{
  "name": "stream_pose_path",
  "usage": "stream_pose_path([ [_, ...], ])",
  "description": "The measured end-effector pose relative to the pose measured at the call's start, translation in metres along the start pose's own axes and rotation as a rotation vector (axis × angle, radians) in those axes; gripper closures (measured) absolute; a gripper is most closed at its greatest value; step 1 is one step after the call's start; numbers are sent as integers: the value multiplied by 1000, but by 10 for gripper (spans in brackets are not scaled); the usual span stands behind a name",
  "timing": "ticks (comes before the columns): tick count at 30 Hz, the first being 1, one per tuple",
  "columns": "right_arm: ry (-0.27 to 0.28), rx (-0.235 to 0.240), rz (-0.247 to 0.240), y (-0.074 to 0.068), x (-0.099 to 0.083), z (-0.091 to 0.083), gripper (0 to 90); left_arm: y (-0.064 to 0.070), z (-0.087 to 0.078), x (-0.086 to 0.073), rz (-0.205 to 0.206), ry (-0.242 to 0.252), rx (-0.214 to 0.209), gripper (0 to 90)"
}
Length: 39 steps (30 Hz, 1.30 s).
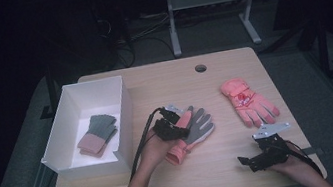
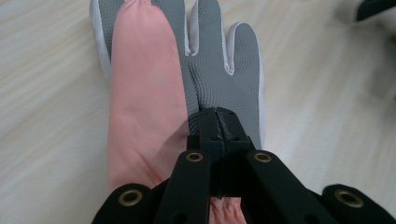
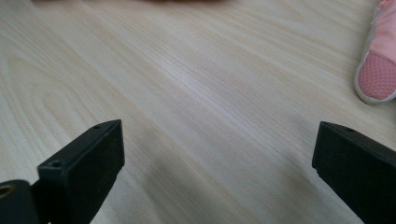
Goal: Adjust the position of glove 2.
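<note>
- The left gripper is clenching its jaws on the pink and grey textured-palm glove, which is lying mid-table; the jaws are hiding the pinched part and the cuff is running off the near edge of the left gripper view.
- The right gripper is resting near the table's near right edge, jaws spread wide over bare pale wood-grain tabletop.
- A padded pink ski glove is lying to the far right; a white rectangular box on the left is holding a grey knitted glove pair.

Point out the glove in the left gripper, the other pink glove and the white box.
grey-palmed glove point(image 2: 224, 79), left gripper view, grey palm.
pink glove point(image 1: 249, 103), high view, back of the hand.
white box point(image 1: 125, 112), high view, right wall.
</note>
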State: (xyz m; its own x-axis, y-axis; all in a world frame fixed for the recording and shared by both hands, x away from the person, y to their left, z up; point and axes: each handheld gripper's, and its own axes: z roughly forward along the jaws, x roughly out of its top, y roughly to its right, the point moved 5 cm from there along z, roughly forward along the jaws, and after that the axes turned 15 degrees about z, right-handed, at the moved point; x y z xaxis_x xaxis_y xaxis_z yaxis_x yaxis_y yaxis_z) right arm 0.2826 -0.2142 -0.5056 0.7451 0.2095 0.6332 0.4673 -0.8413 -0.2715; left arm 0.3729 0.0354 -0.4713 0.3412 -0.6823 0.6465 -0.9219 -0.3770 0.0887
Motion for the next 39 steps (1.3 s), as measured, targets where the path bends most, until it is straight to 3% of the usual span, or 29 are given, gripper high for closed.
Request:
stream_pose_path([
  [6, -1, 0, -10, -1, 0, 1, 20, 23, 12, 5, 39, 13, -89, 896],
  [12, -7, 3, -11, -2, 0, 2, 20, 29, 15, 8, 49, 28, -102, 893],
  [15, -10, 3, -15, -3, -1, 1, 20, 28, 6, 9, 50, 44, -91, 885],
  [16, -12, 2, -17, -3, -1, 1, 20, 23, -4, 8, 44, 58, -60, 885],
  [17, -12, 2, -17, -3, -1, 1, 20, 23, -4, 8, 44, 58, -60, 885],
  [18, -4, 4, -18, -2, 0, 0, 20, 14, -15, 2, 41, 54, -10, 886],
  [19, -4, 4, -18, -2, 0, 0, 20, 14, -15, 2, 41, 54, -10, 886],
  [20, -2, 5, -14, -1, 0, 0, 20, 3, -22, -5, 21, 44, 46, 886],
  [21, -4, 5, -16, -1, 0, 0, 20, -4, -25, -10, 5, 37, 67, 887],
  [23, -8, 6, -16, -2, 0, 1, 20, -7, -26, -13, -8, 36, 74, 888],
  [25, -9, 6, -9, -3, 0, 1, 20, -16, -21, -24, -24, -9, 93, 888],
  [26, -10, 7, -8, -4, 0, 1, 20, -18, -19, -28, -18, -40, 95, 888],
  [31, -5, 4, -16, -2, 0, 0, 20, -13, -15, -33, -46, -30, 47, 891],
  [39, 4, 4, -17, 0, 1, -1, 20, 12, -24, -45, -3, -30, 6, 891],
])
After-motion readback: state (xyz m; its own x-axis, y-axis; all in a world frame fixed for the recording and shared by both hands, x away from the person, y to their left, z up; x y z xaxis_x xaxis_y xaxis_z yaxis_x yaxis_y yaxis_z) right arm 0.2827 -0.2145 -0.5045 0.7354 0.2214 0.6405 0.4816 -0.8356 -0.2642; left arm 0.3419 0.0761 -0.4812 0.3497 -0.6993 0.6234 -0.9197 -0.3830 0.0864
